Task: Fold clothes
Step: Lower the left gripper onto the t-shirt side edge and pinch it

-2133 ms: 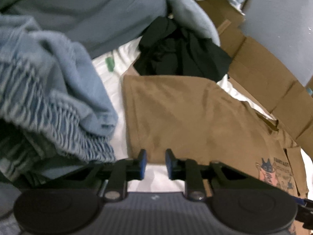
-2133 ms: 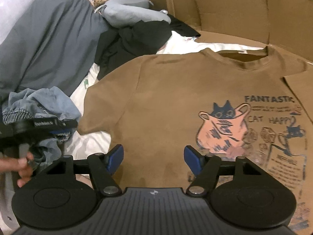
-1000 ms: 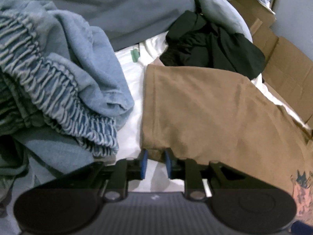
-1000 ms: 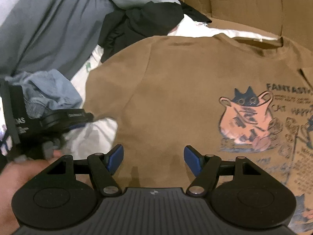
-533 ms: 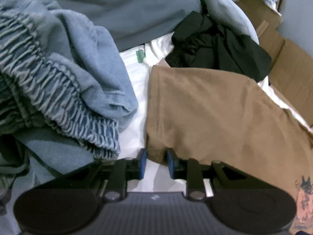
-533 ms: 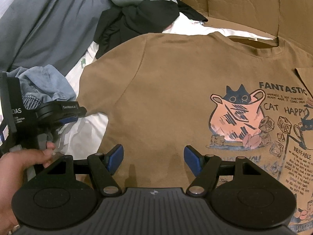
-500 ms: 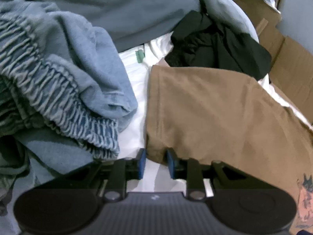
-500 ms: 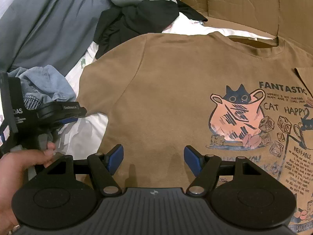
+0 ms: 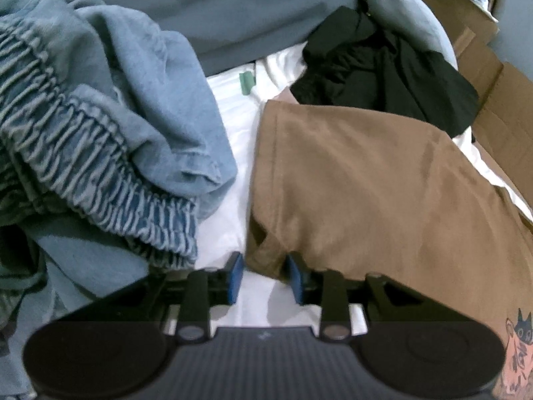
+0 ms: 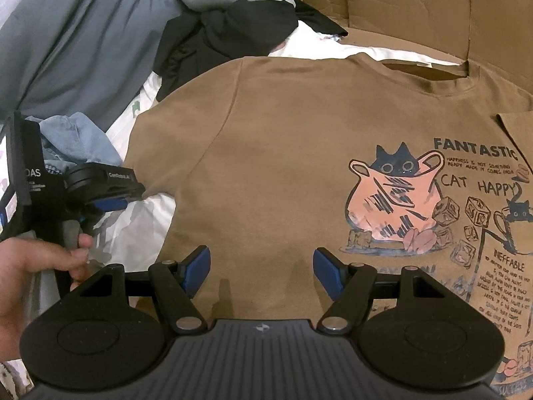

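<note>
The brown T-shirt's (image 9: 366, 180) sleeve corner sits between the left tool's (image 9: 266, 275) just-widened jaws (untouched).

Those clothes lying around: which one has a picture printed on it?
The brown T-shirt, spread flat, carries a cat drawing and lettering. The blue denim garment, black garment and grey cloth are plain.

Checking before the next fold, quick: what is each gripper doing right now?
Left gripper: jaws just opening, sleeve corner of the brown T-shirt between them, not pinched.
Right gripper: open, empty, over the shirt.
</note>
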The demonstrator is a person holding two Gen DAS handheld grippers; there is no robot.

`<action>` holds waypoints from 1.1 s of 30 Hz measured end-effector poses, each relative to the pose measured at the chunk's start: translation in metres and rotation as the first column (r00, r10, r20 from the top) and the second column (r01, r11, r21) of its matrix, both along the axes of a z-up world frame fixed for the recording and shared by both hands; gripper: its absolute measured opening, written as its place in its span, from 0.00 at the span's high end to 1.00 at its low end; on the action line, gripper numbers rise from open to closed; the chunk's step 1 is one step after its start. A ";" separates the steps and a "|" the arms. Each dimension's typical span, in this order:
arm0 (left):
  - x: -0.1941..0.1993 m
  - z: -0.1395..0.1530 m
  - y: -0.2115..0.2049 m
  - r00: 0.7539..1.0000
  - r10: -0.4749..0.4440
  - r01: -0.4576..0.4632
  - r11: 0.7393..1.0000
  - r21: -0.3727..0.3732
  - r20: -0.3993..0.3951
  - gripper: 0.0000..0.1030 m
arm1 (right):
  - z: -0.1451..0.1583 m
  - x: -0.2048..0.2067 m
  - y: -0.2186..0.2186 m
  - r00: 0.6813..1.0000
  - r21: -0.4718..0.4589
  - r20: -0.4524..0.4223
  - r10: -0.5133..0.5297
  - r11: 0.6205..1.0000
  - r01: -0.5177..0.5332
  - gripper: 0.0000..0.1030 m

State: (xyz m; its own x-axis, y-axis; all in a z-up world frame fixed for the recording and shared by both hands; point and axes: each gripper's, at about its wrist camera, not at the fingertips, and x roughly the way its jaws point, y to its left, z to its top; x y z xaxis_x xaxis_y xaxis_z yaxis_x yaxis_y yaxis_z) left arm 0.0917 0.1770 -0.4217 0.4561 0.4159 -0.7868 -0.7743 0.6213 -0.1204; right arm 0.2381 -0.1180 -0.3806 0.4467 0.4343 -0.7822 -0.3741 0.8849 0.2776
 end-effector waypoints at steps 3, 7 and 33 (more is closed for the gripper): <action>-0.010 -0.001 0.005 0.997 0.028 -0.025 0.999 -0.048 0.074 0.68 | -0.001 0.000 0.000 1.000 0.003 -0.002 -0.002 1.000 0.002 0.30; -0.029 0.001 0.017 0.976 0.094 -0.060 0.983 -0.175 0.195 0.78 | -0.001 0.002 0.002 0.999 -0.032 0.027 0.029 0.999 -0.029 0.30; -0.048 0.014 0.031 0.896 0.126 -0.010 0.965 -0.264 0.426 0.98 | -0.017 0.047 0.074 0.991 0.108 -0.010 0.130 0.986 -0.128 0.75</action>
